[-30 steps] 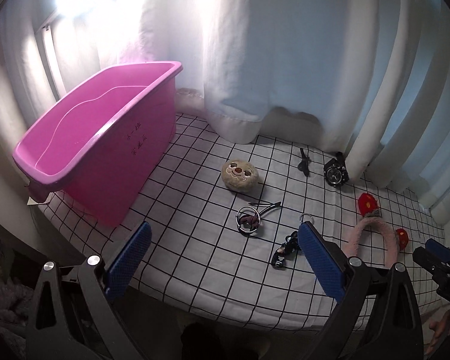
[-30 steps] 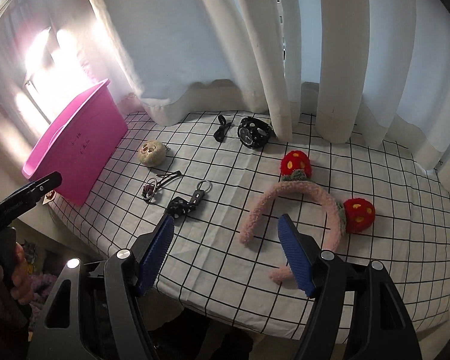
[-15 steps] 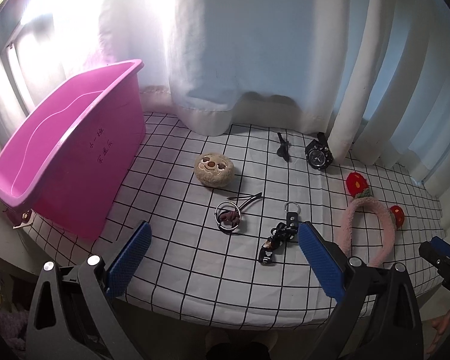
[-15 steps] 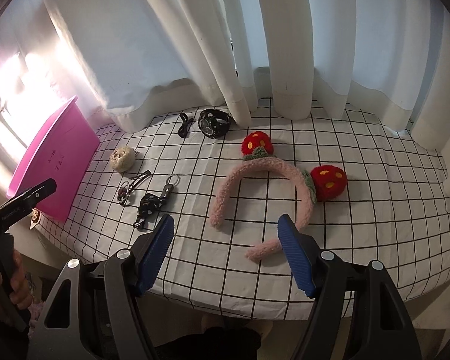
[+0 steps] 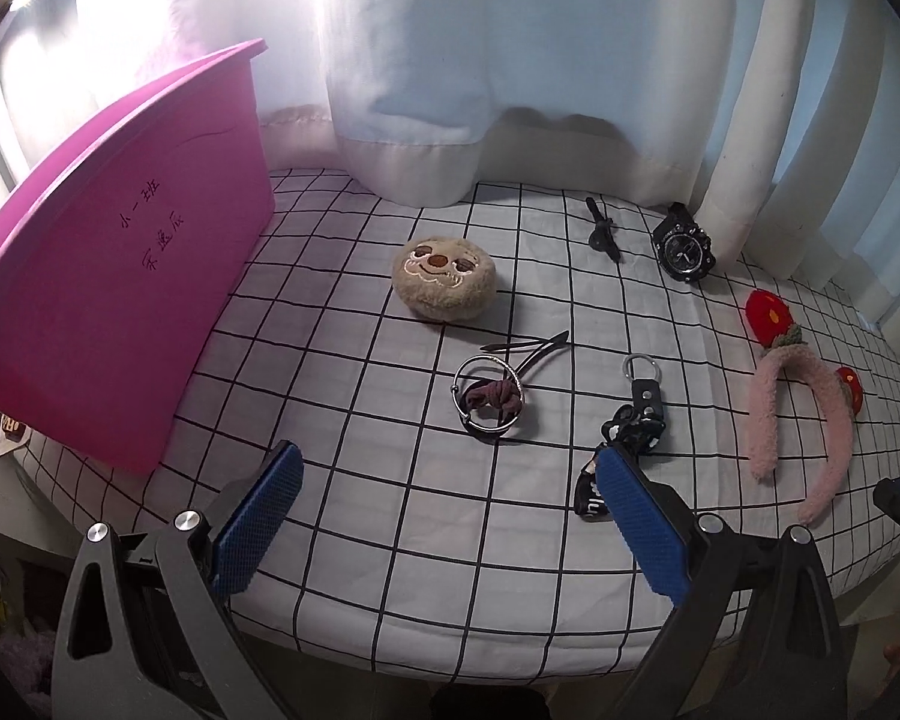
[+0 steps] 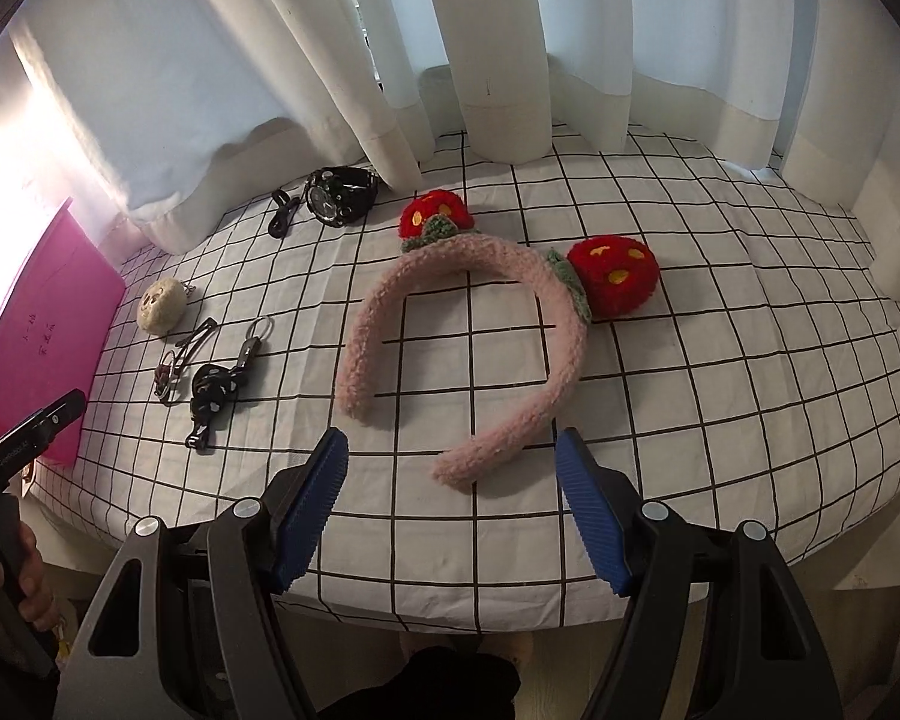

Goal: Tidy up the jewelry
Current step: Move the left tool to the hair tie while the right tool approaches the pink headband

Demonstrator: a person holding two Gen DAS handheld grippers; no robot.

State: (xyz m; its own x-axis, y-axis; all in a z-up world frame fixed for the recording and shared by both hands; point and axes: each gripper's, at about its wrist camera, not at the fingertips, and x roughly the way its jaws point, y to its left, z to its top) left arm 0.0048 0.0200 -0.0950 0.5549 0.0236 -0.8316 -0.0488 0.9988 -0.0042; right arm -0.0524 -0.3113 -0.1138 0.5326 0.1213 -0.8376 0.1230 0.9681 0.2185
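Two grippers hang over the near edge of a table covered in a white cloth (image 5: 390, 510) with a black grid. The left gripper (image 5: 447, 477) has its blue-padded jaws spread wide with nothing between them, and the pads touch no object. The right gripper (image 6: 450, 474) is likewise wide apart and holds nothing; one tip of the pink headband (image 6: 468, 294) lies on the cloth just beyond the gap between its pads.

The jewelry and accessories are scattered across the cloth. The fuzzy headband, with two red strawberry pompoms, lies flat toward the right half of the table, its arch turned to the far edge. A black wristwatch (image 5: 684, 246) sits near the far edge, close against the white curtain (image 5: 510, 60) that hangs along that side, and a small black clip (image 5: 601, 231) lies just left of it. A round beige plush face (image 5: 444, 279) rests near the middle of the table. Nearer the front edge lies a silver bangle (image 5: 489, 399) with a dark hair tie inside it, and thin black hairpins (image 5: 531, 351) touch its far side. Right of the bangle is a black keychain (image 5: 633, 420) with a metal ring, its lower end partly hidden behind the left gripper's right pad.

A pink plastic bin (image 5: 120, 300) stands at the table's left edge, with handwriting on its side.
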